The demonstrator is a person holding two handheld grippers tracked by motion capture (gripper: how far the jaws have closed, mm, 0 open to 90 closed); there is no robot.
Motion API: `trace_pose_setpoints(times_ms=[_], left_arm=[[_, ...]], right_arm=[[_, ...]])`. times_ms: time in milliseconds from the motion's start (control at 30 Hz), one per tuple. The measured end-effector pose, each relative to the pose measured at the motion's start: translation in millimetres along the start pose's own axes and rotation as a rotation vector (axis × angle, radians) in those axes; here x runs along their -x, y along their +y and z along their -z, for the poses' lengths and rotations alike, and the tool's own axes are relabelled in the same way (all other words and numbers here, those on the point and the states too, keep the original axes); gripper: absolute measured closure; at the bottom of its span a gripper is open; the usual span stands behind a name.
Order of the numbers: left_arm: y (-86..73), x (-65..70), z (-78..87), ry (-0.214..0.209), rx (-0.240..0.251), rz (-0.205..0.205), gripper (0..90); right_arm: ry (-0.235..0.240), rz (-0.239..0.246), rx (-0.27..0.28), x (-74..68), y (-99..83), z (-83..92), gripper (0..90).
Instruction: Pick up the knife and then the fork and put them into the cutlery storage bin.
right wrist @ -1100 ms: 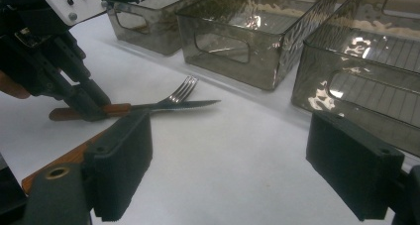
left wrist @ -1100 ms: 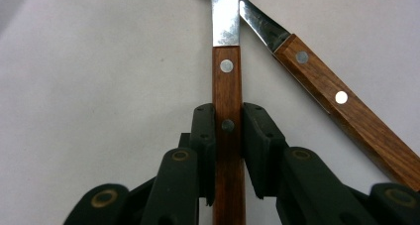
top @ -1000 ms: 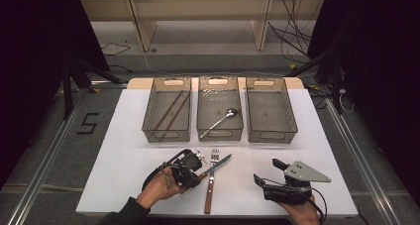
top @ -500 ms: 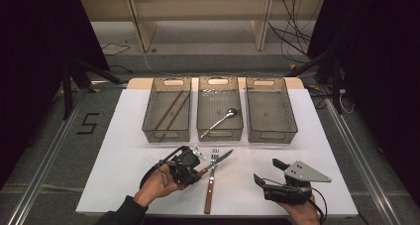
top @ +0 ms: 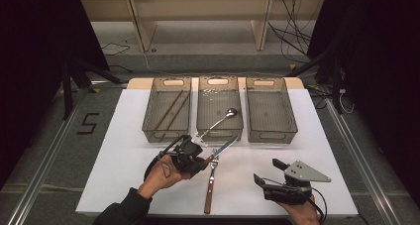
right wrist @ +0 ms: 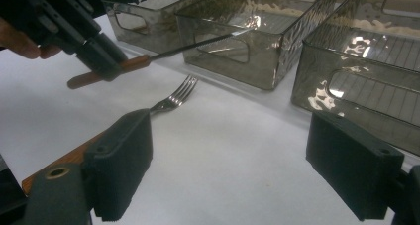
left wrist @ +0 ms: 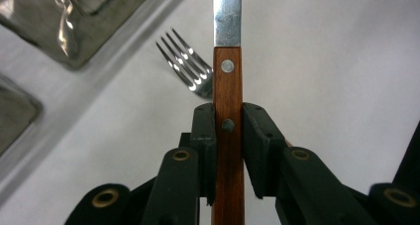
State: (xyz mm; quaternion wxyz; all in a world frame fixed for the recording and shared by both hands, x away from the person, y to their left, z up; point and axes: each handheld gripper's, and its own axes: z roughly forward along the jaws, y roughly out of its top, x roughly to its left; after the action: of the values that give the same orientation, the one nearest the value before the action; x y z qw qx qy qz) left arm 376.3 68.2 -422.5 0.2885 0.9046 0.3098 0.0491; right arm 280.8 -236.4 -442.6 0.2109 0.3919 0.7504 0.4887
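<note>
- Left gripper view shows your left gripper [left wrist: 229,136] clenched on the knife [left wrist: 228,86], its fingers [left wrist: 204,136] pressing both flat sides of the wooden handle near the lower rivet, blade running straight out ahead.
- High view puts the knife [top: 221,150] above the white counter [top: 124,150], just in front of the middle bin [top: 219,131], tip angled toward that bin.
- Judge it light and stiff: it will not sag, so one grip is enough.
- The wood gives the pads a fair hold; the steel blade would be slick and thin, so stay on the handle.
- You hold well back from the blade, so the front end may tip down if you swing fast; keep the wrist steady.
- The fork [top: 210,185] lies flat on the counter just beside, tines toward the bins. It has the same wooden handle, and that is probably the best place to take it too, though it sits low and you would have to pinch it from the sides.
- Right gripper [right wrist: 237,170] rests low by the near edge, fingers [right wrist: 119,160] spread wide with nothing between them.
- A spoon [top: 218,123] leans over the middle bin's front wall; mind it when the blade goes in.
</note>
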Motion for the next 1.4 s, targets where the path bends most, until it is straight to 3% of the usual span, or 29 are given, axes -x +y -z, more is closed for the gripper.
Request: trace_pose_setpoints(times_ms=[700, 800, 1400], left_arm=[[63.9, 0.9, -8.8, -0.01, 0.111, 0.006, 75.9], [71.5, -1.1, -10.4, -0.02, 0.13, 0.023, 75.9], [113.3, -15.7, -23.9, -0.031, 0.164, 0.069, 75.9]], right_arm=[[0.004, -0.004, 0.003, 1.4, -0.3, 0.7, 18.8], [0.005, -0.004, 0.002, 1.6, -0.3, 0.6, 18.8], [0.011, -0.004, 0.005, 1.8, 0.0, 1.0, 18.8]])
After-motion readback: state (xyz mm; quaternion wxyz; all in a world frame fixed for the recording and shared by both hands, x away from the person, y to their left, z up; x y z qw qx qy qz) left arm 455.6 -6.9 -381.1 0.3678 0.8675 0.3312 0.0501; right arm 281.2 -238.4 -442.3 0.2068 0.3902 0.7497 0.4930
